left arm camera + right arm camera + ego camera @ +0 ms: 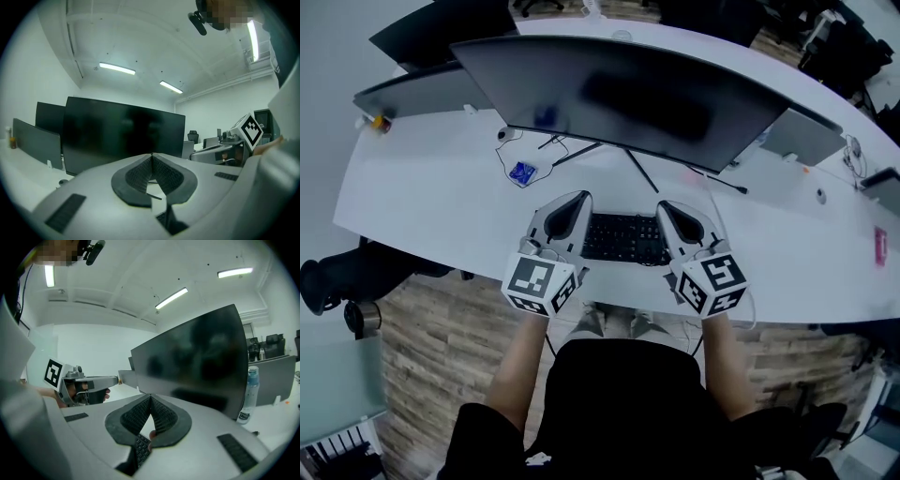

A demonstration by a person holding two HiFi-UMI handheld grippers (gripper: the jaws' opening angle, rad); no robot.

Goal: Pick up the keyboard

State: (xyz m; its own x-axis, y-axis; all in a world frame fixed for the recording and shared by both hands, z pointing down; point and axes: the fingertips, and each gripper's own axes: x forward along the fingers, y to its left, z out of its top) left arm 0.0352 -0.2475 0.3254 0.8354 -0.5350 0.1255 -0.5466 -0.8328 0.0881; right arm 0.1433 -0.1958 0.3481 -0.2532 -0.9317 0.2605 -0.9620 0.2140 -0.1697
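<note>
A black keyboard (624, 239) lies on the white desk (441, 202), just in front of the big dark monitor (628, 94). My left gripper (577, 199) hangs over its left end and my right gripper (664, 206) over its right end. Both are shut with nothing between the pads. In the left gripper view the closed pads (140, 176) point at the monitor (122, 133). A strip of keyboard keys (140, 448) shows under the right gripper (151, 401), and the other gripper (84, 387) appears at the left of that view.
A monitor stand (591, 150) and cables (712, 183) run behind the keyboard. A small blue item (522, 172) lies at the left, and a bottle (248, 394) stands beside the monitor. More screens (412, 89) and dividers (811, 131) line the back. The desk edge is near my legs.
</note>
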